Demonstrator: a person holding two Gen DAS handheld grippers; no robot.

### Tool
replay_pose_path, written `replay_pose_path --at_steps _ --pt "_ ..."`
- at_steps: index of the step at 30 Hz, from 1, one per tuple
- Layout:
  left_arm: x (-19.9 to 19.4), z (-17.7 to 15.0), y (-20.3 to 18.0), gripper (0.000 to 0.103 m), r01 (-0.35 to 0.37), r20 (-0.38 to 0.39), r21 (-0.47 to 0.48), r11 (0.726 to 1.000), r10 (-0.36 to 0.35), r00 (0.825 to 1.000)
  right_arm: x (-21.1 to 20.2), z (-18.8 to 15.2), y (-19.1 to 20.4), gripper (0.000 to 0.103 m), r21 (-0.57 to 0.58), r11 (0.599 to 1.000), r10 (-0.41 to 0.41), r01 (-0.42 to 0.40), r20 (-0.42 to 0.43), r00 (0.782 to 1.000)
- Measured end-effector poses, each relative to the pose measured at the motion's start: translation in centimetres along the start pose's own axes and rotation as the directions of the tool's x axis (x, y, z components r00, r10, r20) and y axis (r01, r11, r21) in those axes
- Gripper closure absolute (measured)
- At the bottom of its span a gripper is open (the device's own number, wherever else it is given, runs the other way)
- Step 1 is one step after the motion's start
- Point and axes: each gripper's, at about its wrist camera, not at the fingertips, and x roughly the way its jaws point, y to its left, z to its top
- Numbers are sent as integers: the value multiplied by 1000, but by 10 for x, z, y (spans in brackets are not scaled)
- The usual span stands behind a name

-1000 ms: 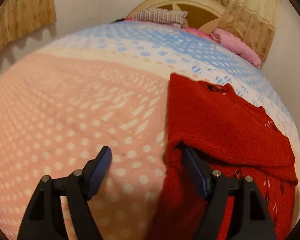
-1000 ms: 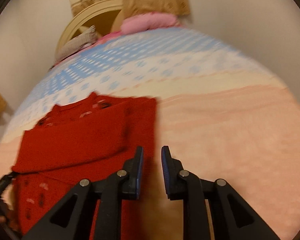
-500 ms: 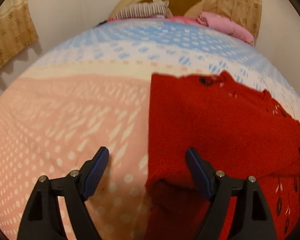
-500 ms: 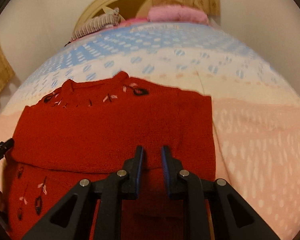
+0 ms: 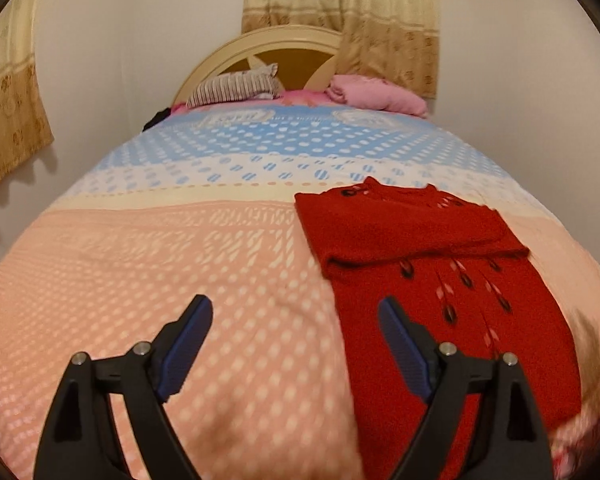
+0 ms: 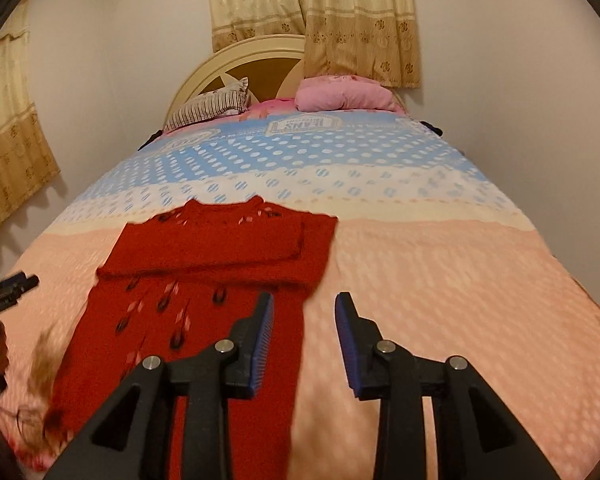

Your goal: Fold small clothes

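A small red knitted sweater [image 5: 440, 264] lies flat on the bed, both sleeves folded across its chest, leaf patterns showing on its lower front. In the right wrist view the sweater [image 6: 204, 280] lies left of centre. My left gripper [image 5: 296, 332] hovers above the sweater's left edge, jaws opening wide with nothing between them. My right gripper [image 6: 305, 328] hovers above the sweater's right edge, jaws opening, no cloth between them. The tip of the left gripper [image 6: 14, 286] shows at the left rim of the right wrist view.
The bed cover [image 5: 160, 264] is pink with white dots near me and blue farther off. A striped pillow [image 5: 236, 86] and a pink pillow [image 5: 376, 94] lie at the round headboard [image 6: 256, 60]. Walls and curtains [image 6: 356, 20] surround the bed.
Both grippers have lifted and pulled back from the sweater. The left let go of the sleeve edge and the right spread its jaws. The sweater now lies farther off.
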Motion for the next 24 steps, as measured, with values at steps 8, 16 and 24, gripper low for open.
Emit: replay_pose_path --at_steps 8,16,24 --pt "-35 -51 4 9 102 -66 19 995 -101 993 -55 -61 -4 57 39 995 94 -92 -59 994" --pt "-20 -102 -16 9 199 -153 -116 973 -216 964 -39 -138 12 57 91 985 162 -145 -227 960" --pt "-1 -129 -24 9 274 -181 -215 937 -314 932 -22 -163 23 57 166 971 214 -170 -300 930"
